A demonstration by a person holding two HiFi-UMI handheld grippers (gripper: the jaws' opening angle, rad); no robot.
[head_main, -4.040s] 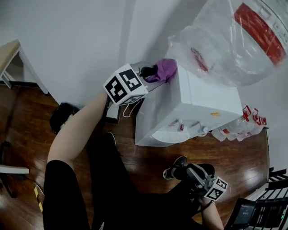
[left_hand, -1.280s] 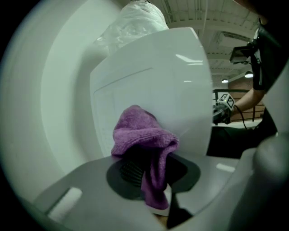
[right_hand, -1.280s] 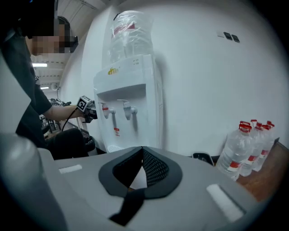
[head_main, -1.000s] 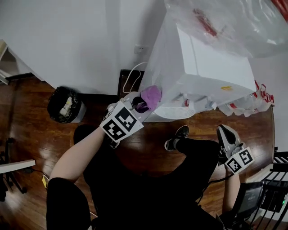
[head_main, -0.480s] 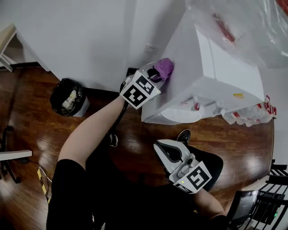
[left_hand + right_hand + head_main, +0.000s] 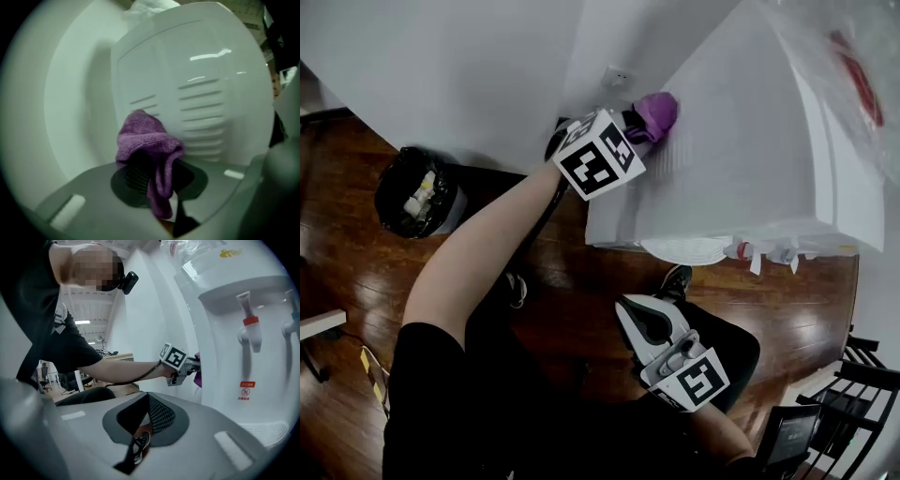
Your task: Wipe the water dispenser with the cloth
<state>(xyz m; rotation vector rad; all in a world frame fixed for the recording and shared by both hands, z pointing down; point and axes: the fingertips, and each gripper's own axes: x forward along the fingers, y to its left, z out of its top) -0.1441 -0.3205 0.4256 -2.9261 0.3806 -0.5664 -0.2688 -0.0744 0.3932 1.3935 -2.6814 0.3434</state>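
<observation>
One bin (image 6: pixel 417 202), head view only, cloth (image 6: pixel 145 140) clamped

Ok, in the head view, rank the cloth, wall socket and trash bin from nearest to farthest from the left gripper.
1. Purple cloth, held by the left gripper.
2. Wall socket, on the wall just beyond.
3. Trash bin, on the floor at left.

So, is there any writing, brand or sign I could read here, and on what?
Nothing reads clearly.
Red sticker on the water dispenser front: red print and a prohibition circle, too small to read.
Yellow mark near its top: blurred.
Plastic bag: red print, blurred.
Marker cubes: black-and-white squares, no words.
</observation>
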